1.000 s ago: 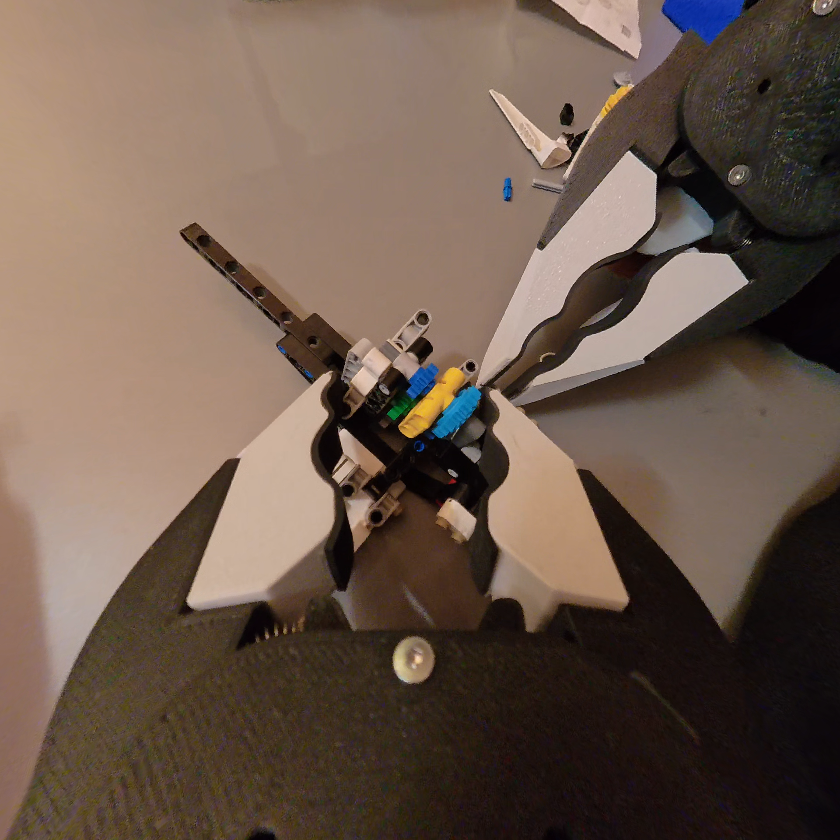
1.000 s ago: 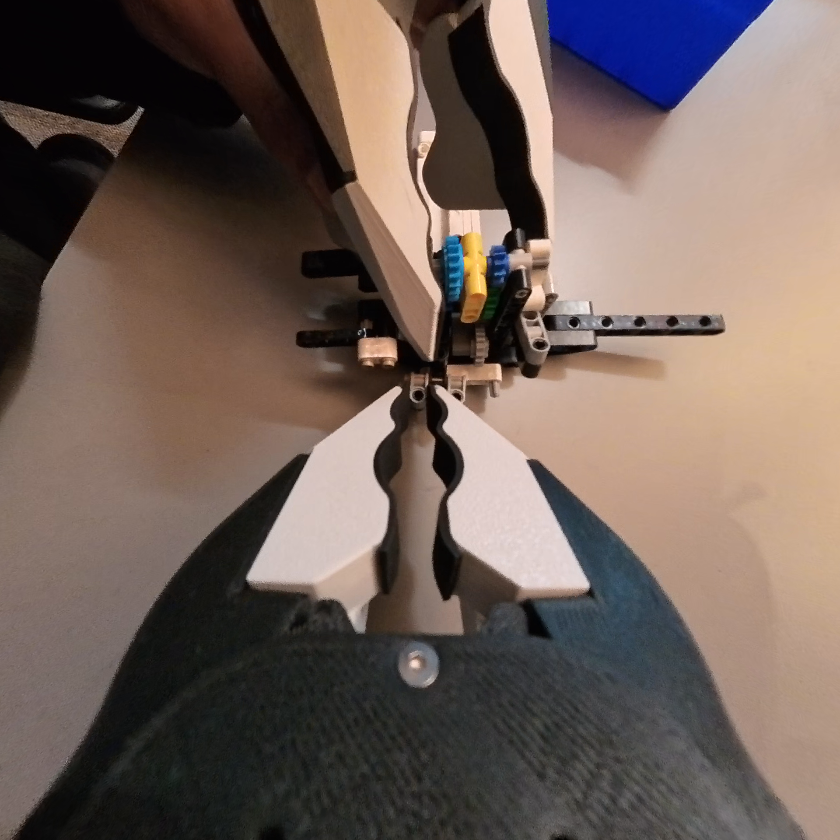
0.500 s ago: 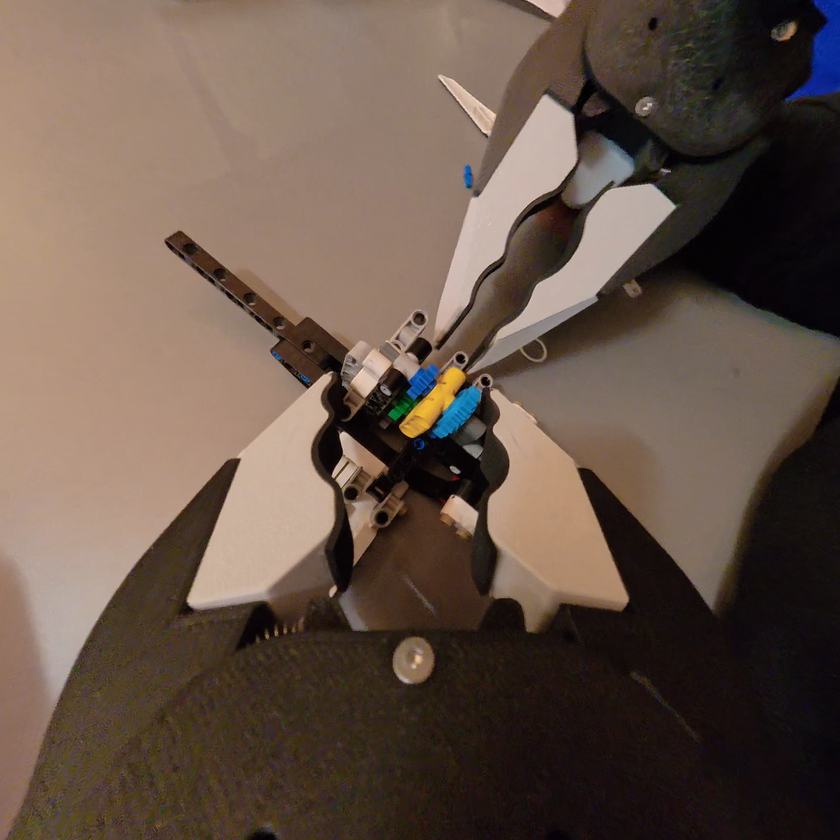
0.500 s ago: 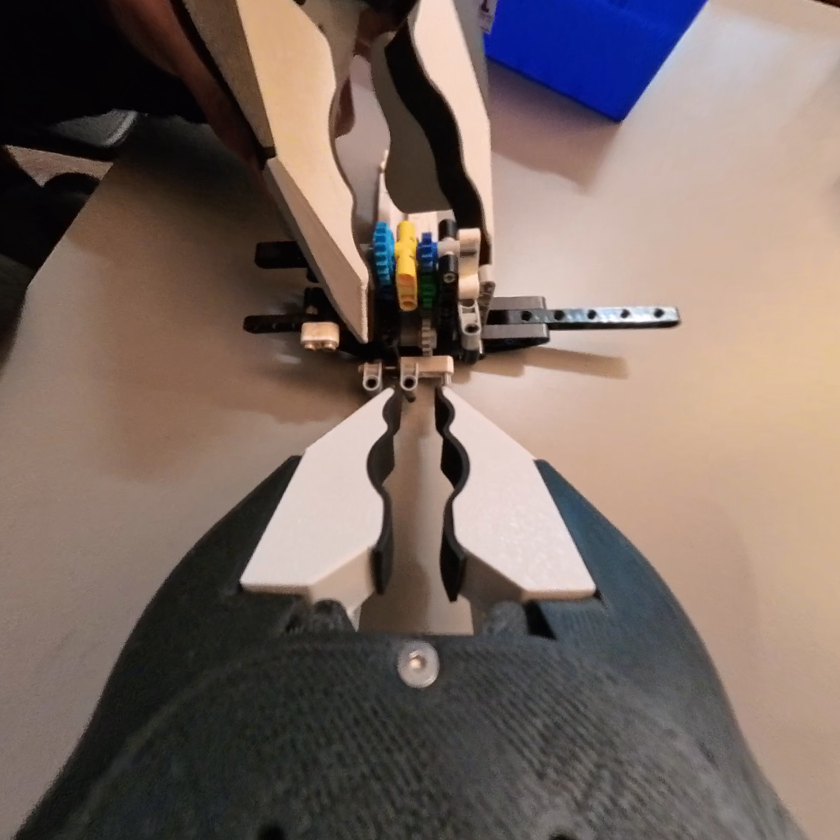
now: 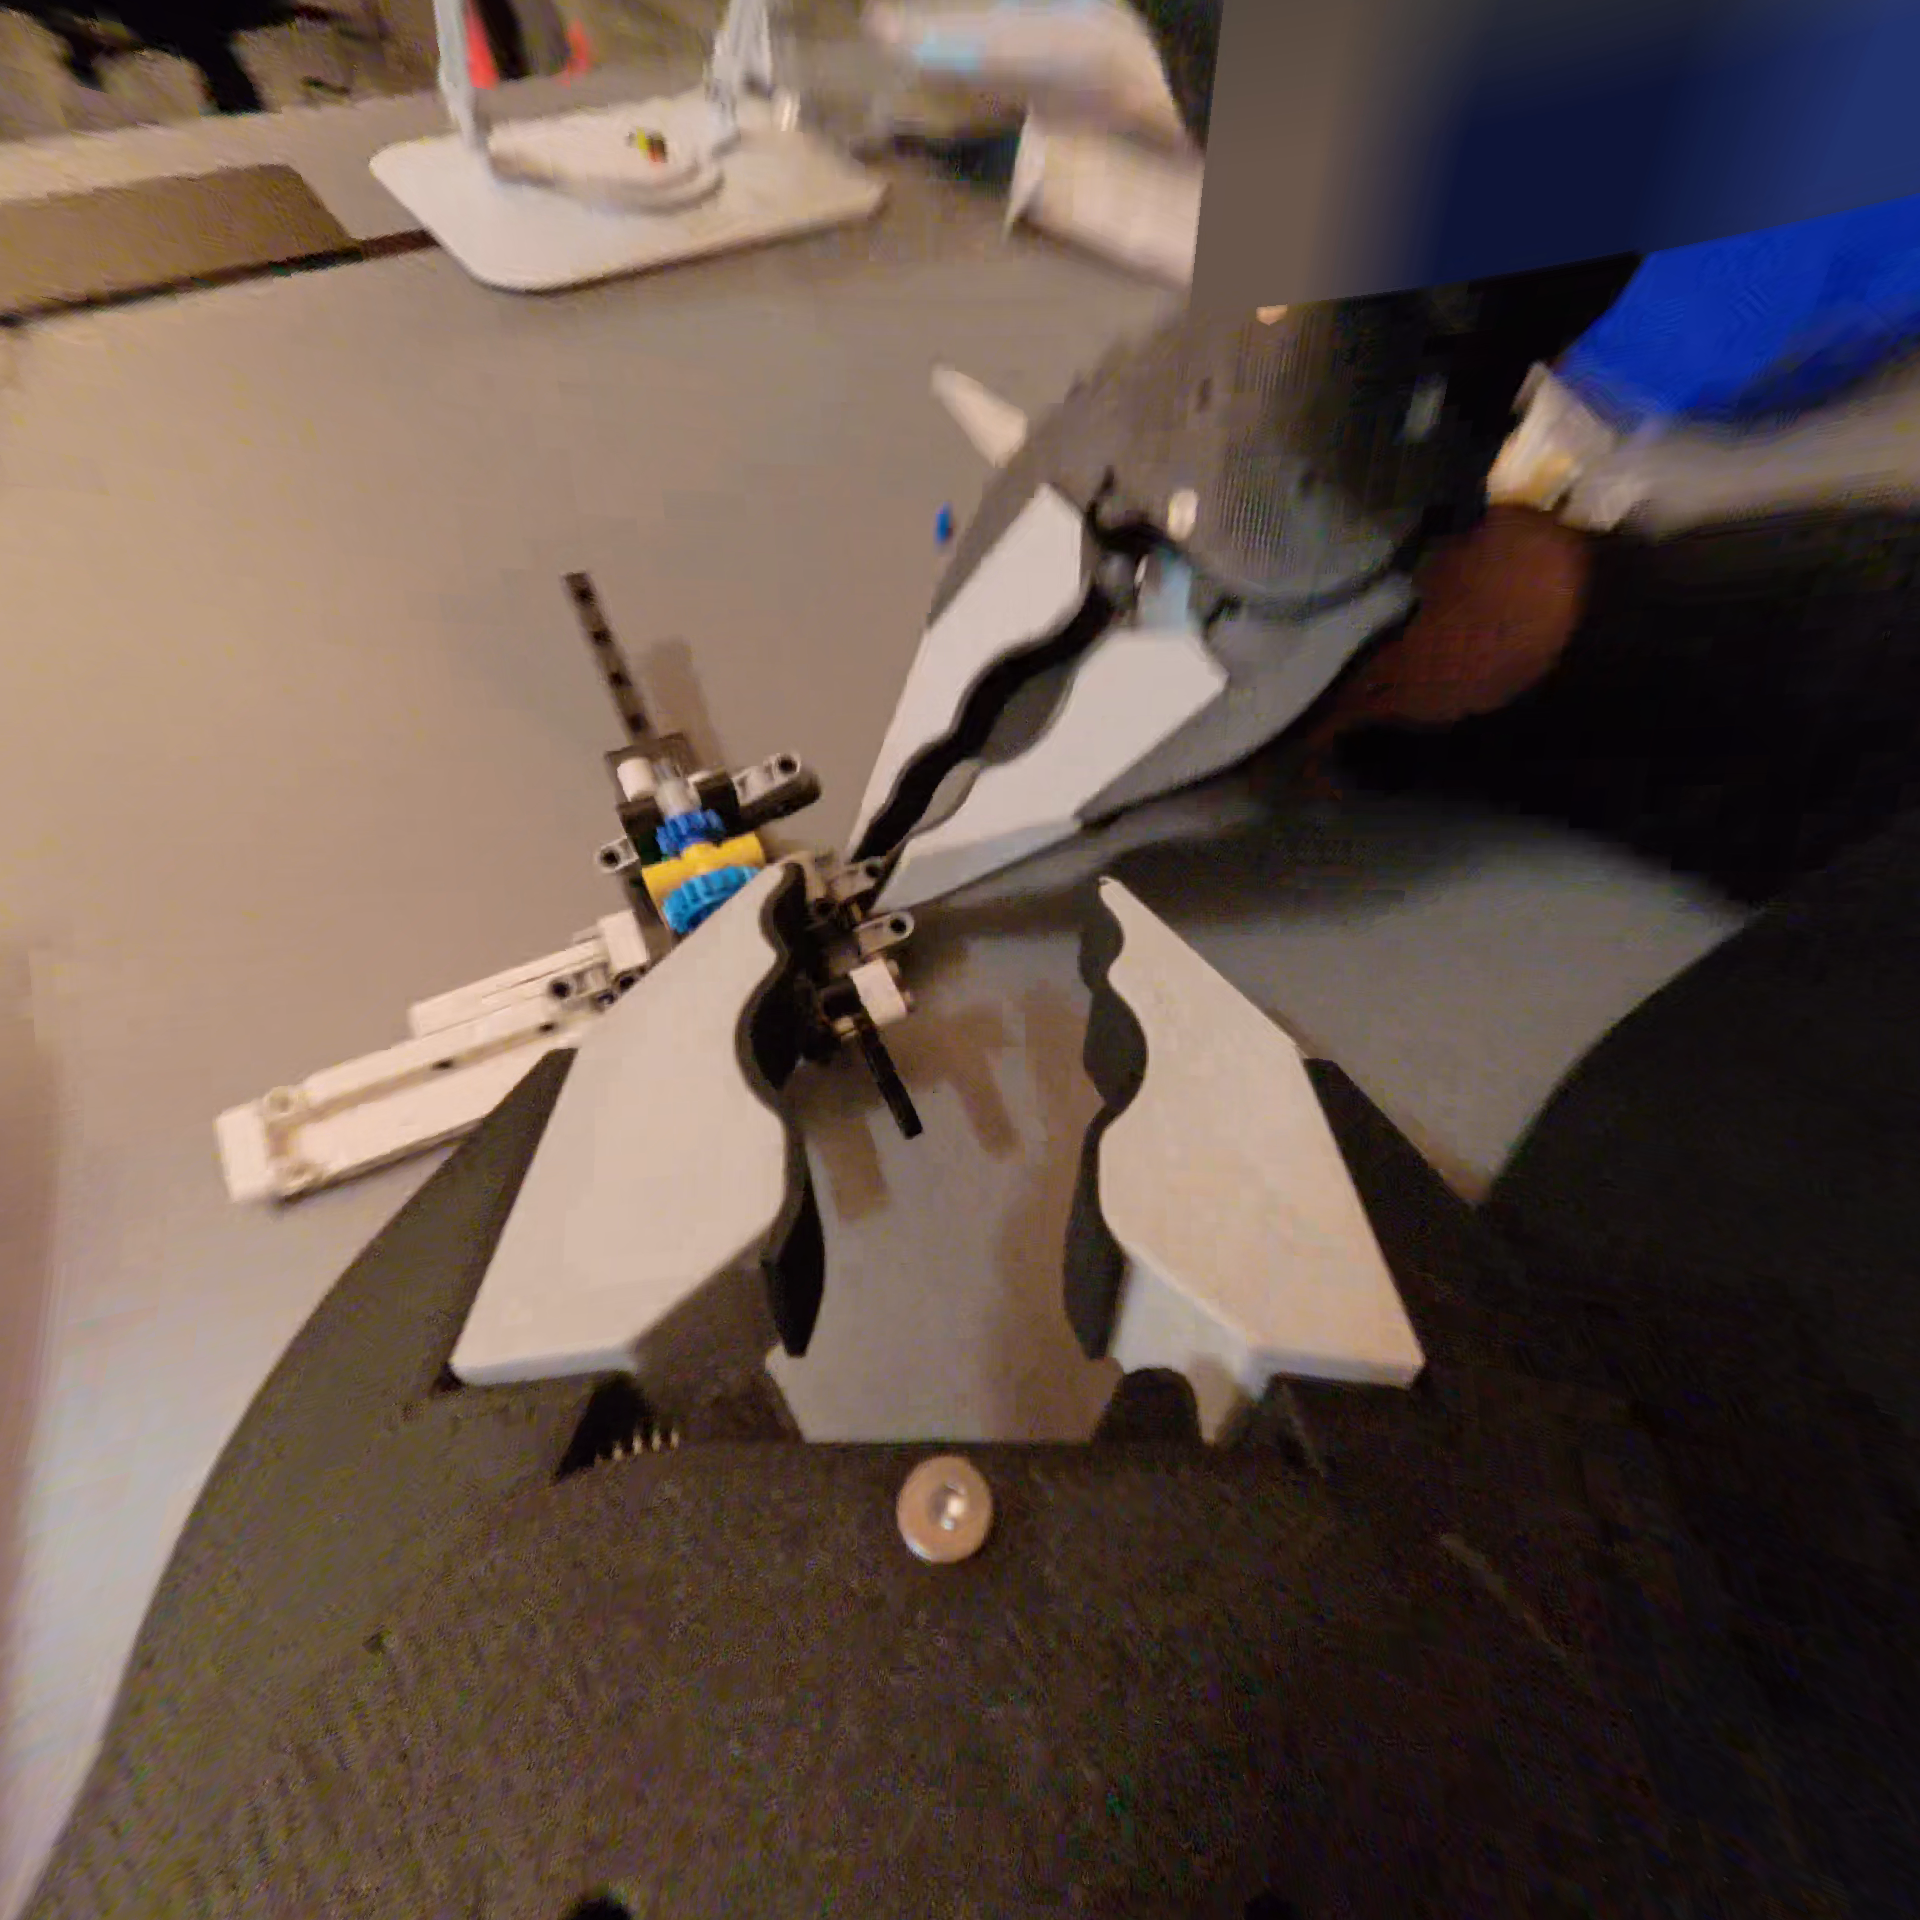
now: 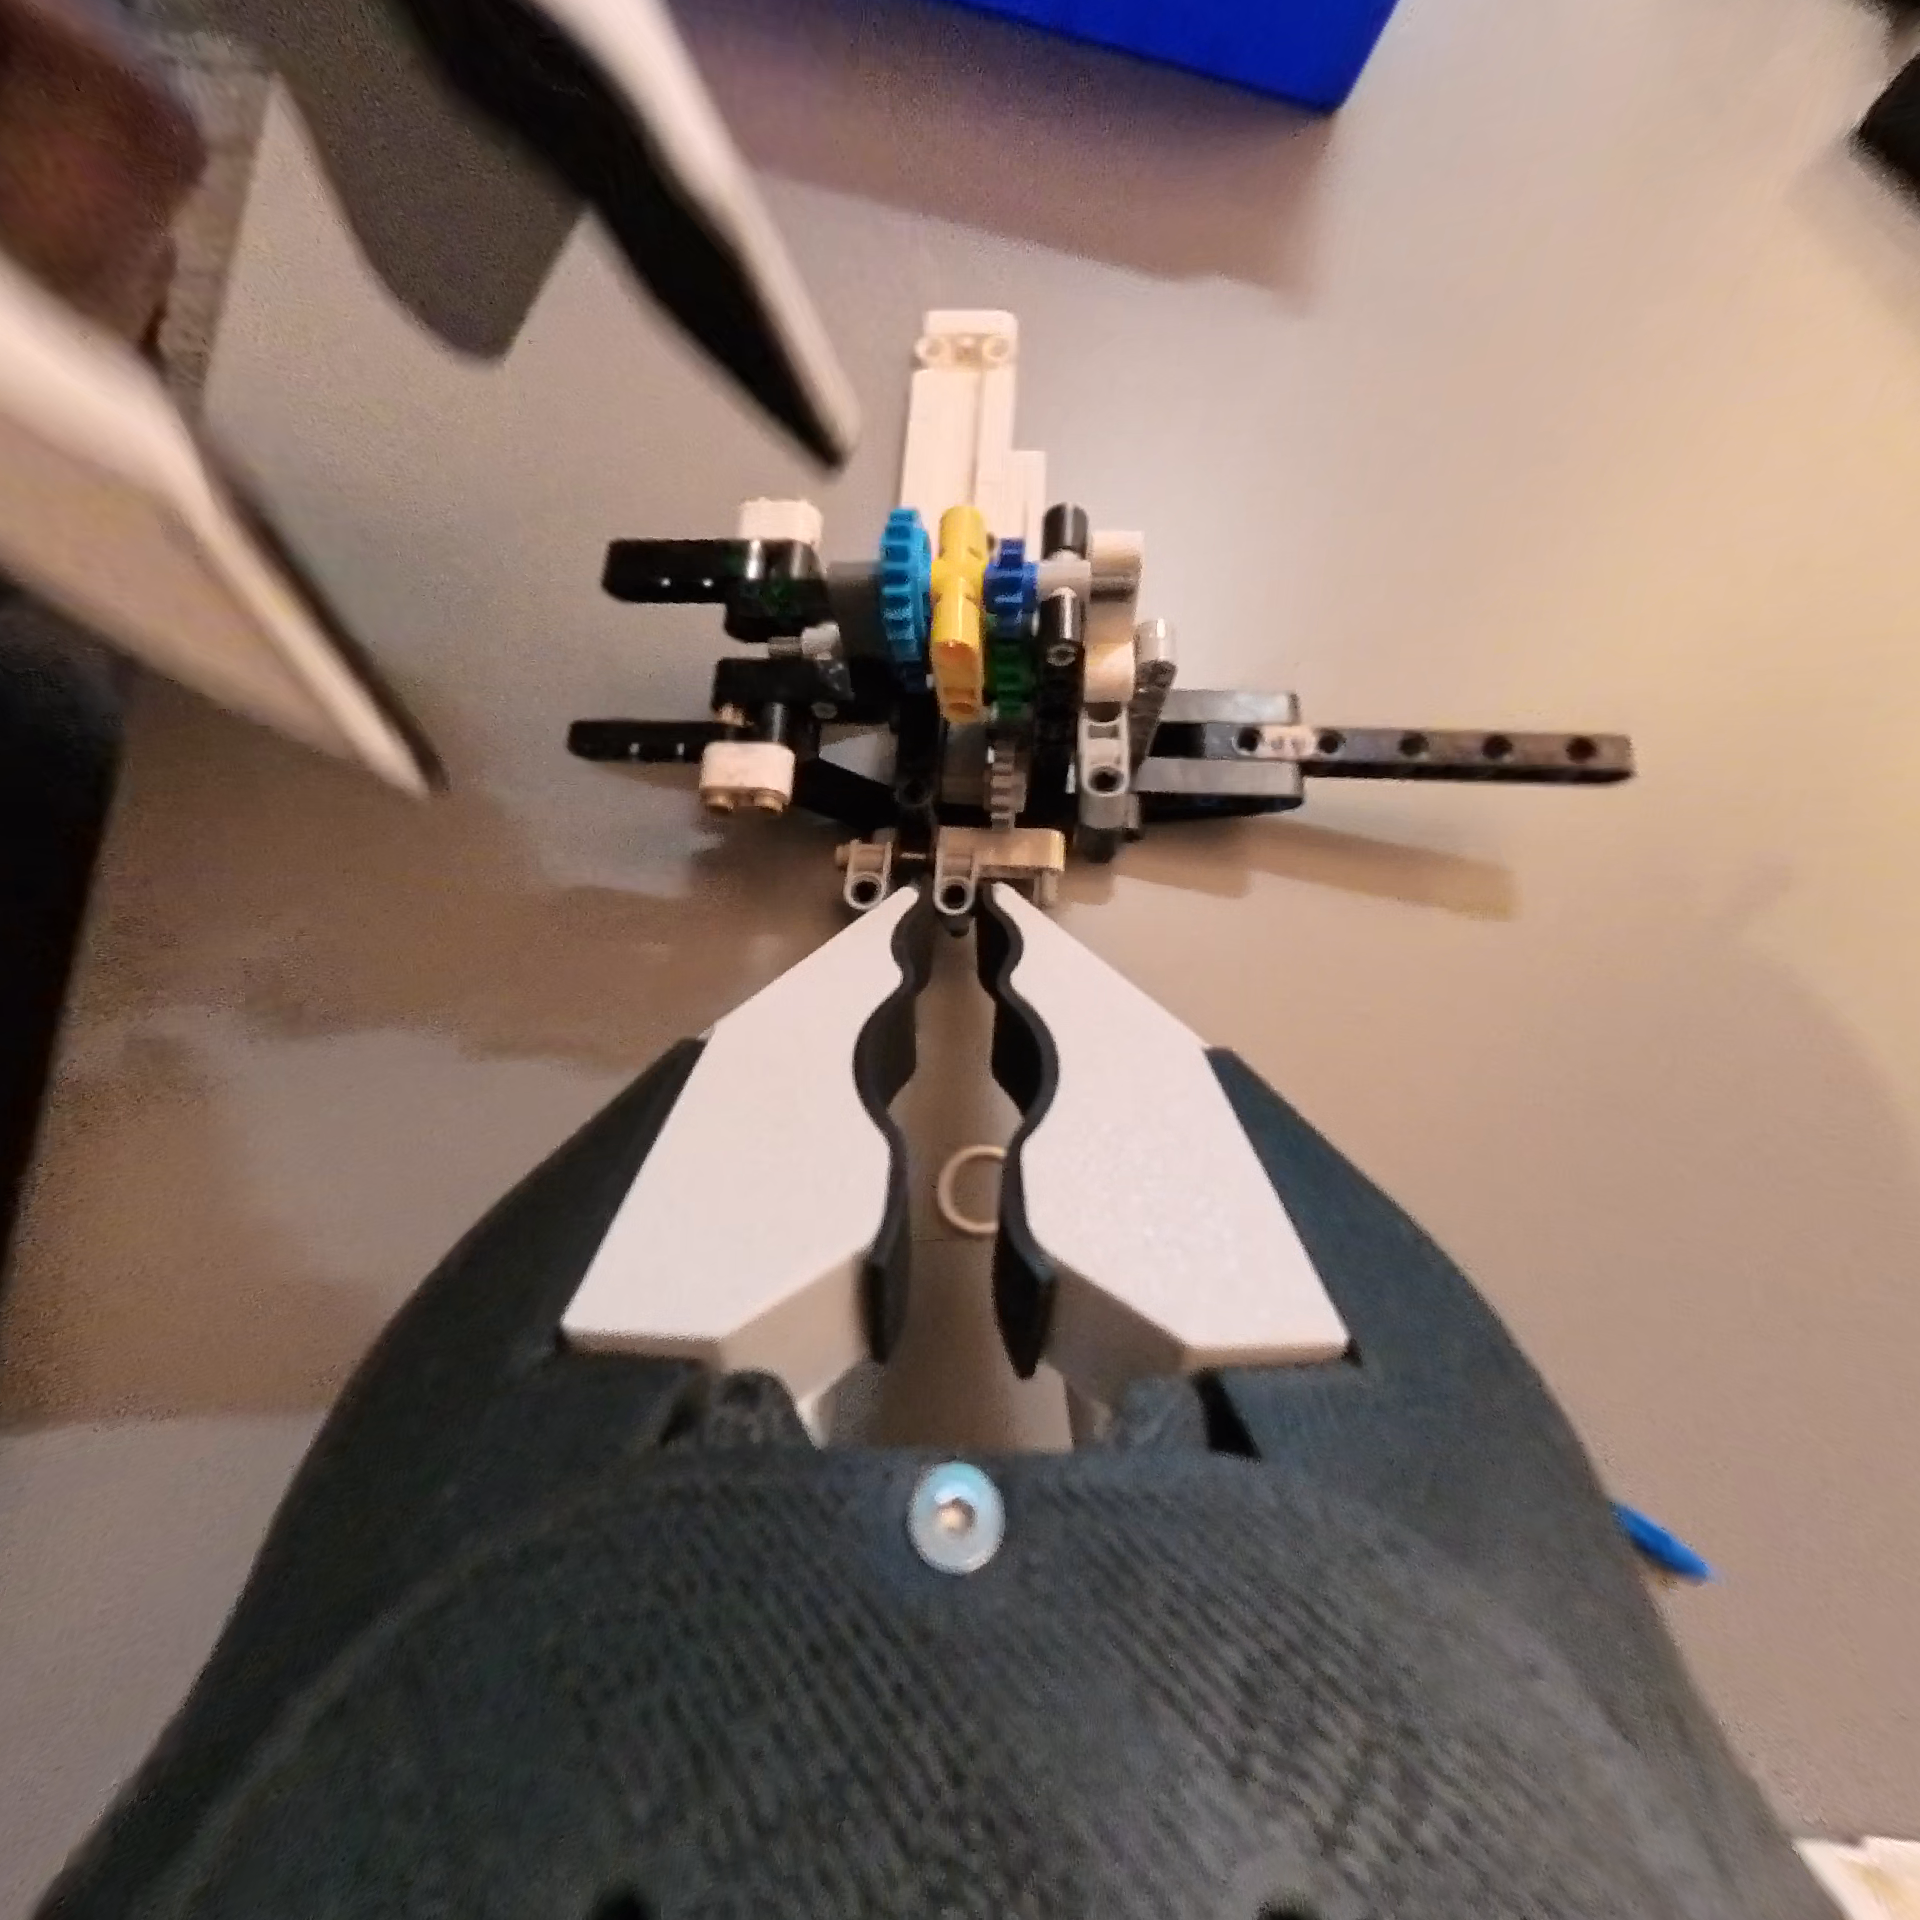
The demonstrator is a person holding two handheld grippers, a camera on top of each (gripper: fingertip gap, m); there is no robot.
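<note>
A small brick assembly with blue gears and a yellow piece (image 6: 961,623) lies on the grey table, with a black holed beam (image 6: 1455,748) sticking out to the right. My right gripper (image 6: 954,914) is shut on a small grey connector (image 6: 954,888) at the assembly's near edge. The left wrist view shows the same pinch (image 5: 868,878). My left gripper (image 5: 945,883) is open. Its left finger (image 5: 665,1091) overlaps the assembly (image 5: 701,868), and its right finger stands apart. In the right wrist view its blurred fingers (image 6: 312,675) hang above and to the left of the assembly.
A blue box (image 6: 1195,52) stands behind the assembly. A small tan ring (image 6: 971,1195) lies on the table under my right fingers, and a blue pin (image 6: 1652,1558) lies at the right. A white stand base (image 5: 623,208) and a white pointed part (image 5: 977,410) are farther back. Across from one pair of fingers to the other is roughly 7 centimetres.
My left gripper has let go of the assembly and pulled back from it, still open. My right gripper opened a little, then shut on the grey connector.
</note>
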